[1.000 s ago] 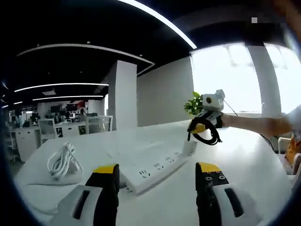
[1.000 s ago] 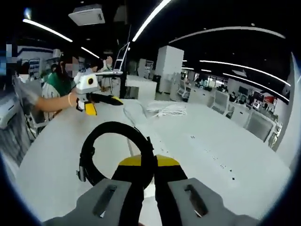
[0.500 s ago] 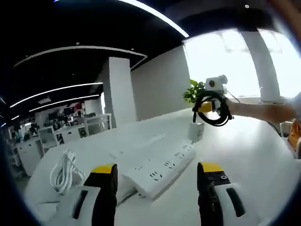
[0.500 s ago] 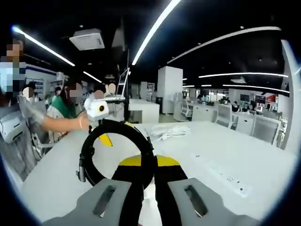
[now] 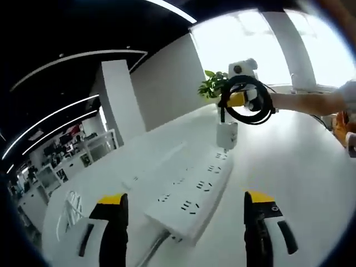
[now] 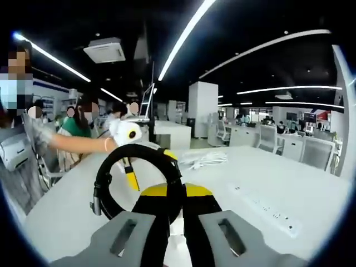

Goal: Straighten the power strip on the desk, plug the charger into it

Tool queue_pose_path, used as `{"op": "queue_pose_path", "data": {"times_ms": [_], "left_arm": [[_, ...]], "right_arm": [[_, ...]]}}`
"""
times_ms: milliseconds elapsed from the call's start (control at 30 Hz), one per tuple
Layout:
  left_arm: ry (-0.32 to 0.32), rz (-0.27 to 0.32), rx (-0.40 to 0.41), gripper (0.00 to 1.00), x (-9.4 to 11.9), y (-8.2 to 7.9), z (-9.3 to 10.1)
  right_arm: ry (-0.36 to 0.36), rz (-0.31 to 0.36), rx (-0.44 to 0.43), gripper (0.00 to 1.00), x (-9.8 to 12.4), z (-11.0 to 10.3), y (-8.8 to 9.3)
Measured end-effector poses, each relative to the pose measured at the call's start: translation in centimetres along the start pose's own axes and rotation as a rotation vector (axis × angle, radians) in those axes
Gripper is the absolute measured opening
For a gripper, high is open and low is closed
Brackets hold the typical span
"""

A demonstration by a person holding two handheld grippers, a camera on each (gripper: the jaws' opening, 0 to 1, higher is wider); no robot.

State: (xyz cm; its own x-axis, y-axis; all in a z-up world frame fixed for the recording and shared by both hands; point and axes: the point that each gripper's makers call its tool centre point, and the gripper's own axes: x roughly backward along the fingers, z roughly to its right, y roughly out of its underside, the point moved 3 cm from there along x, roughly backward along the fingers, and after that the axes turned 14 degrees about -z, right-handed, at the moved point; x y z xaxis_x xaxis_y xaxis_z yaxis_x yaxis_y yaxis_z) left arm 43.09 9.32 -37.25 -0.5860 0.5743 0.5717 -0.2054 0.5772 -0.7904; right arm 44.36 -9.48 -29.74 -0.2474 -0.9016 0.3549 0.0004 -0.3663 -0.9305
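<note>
The long white power strip [image 5: 194, 192] lies on the white desk [image 5: 300, 167], running away from my left gripper [image 5: 186, 222], which stands open just above its near end. My right gripper [image 5: 240, 100] is shut on a black coiled cable [image 5: 257, 114], and the white charger [image 5: 226, 135] hangs from it just over the strip's far end. In the right gripper view my right gripper [image 6: 175, 203] pinches the black cable loop [image 6: 105, 183]. The charger is hidden below the jaws. The left gripper [image 6: 132, 172] shows beyond the loop, and the power strip [image 6: 267, 208] lies to the right.
A bundle of white cable [image 5: 69, 208] lies on the desk left of the strip, also seen as the white cable bundle [image 6: 203, 159]. A potted plant [image 5: 211, 86] stands at the desk's far edge. A person's arm [image 6: 72, 144] reaches in; people sit behind.
The right gripper has lifted the cable, so the charger went from the desk beside the strip's end to hanging over it. The left gripper view has moved closer and tilted.
</note>
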Motion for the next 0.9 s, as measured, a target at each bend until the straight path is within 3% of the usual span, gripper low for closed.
{"op": "queue_pose_path", "data": {"times_ms": [400,900], "left_arm": [[0.036,-0.082,-0.006,0.95,-2.2,0.4,-1.4],[0.115,-0.188,0.009,0.88,-3.6,1.0,-1.9]], "right_arm": [[-0.003,0.007,0.03,0.05,-0.2,0.8,0.1],[-0.03,-0.018,0.049,0.05,-1.3,1.4,0.4]]}}
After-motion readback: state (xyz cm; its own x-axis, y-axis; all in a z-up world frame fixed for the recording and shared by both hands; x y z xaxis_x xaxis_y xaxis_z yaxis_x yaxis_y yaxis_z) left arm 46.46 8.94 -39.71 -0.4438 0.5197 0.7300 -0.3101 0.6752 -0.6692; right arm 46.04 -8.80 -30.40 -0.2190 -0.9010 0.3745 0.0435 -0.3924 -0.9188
